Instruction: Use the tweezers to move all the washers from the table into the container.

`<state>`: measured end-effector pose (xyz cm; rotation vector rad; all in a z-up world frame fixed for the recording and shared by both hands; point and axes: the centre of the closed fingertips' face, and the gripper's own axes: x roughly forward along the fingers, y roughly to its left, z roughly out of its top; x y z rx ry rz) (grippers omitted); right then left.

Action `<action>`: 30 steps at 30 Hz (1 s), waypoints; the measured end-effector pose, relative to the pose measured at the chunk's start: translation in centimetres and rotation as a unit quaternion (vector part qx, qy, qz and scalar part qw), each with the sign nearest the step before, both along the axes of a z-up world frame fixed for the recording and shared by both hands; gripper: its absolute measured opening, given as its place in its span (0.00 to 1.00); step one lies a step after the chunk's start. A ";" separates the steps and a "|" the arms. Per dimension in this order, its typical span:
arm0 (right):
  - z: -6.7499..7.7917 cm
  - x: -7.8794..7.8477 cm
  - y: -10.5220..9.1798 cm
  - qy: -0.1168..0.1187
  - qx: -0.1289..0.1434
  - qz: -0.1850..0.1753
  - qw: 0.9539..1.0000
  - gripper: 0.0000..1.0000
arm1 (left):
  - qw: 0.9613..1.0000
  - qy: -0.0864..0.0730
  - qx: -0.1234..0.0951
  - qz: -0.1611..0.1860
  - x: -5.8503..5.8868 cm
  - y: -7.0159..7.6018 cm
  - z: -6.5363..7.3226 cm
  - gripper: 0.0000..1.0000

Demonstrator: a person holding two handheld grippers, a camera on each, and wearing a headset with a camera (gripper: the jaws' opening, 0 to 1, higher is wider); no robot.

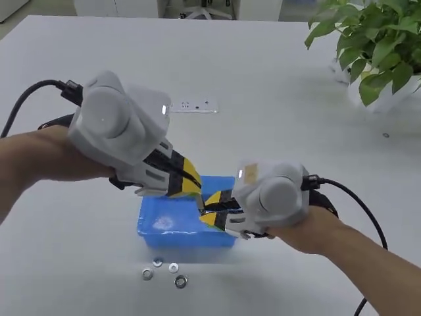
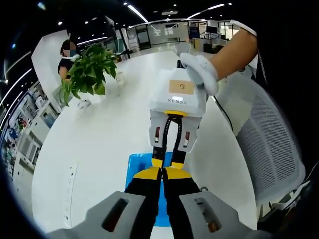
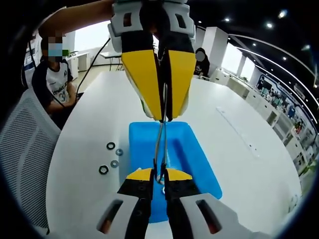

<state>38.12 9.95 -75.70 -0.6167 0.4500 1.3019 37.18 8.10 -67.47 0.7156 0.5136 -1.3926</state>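
Four small silver metal washers (image 1: 173,267) loose on the white table (image 1: 263,79), just in front of the blue rectangular plastic container (image 1: 187,237). Above the container, thin metal tweezers (image 3: 160,144) clamped between right tool (image 1: 212,210) and left tool (image 1: 191,179), both closed on them. Probably settling the grip; next: free one end, lower tips onto a washer.

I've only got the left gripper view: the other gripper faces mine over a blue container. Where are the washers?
Observer: Four washers lie on the table, clustered just outside the blue container, on the person's side.
Operator: Who has the tweezers?
Observer: Both. The right gripper view shows the tweezers spanning from the left gripper to the right gripper, each shut on one end.
Operator: Are they over the container?
Observer: Yes, they appear to sit above its inside, apart from the washers.
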 end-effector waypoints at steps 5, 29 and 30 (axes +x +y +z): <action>-0.8 0.3 0.0 0.009 0.000 -0.007 1.000 0.10 | 1.000 0.005 0.001 0.002 0.4 -0.1 -0.7 0.06; -1.9 0.8 0.2 0.025 -0.007 -0.005 1.000 0.10 | 1.000 0.010 0.007 0.006 1.1 0.1 -1.6 0.06; -1.8 0.8 0.2 0.024 -0.006 -0.005 1.000 0.10 | 1.000 0.008 0.007 0.006 1.0 0.1 -1.5 0.06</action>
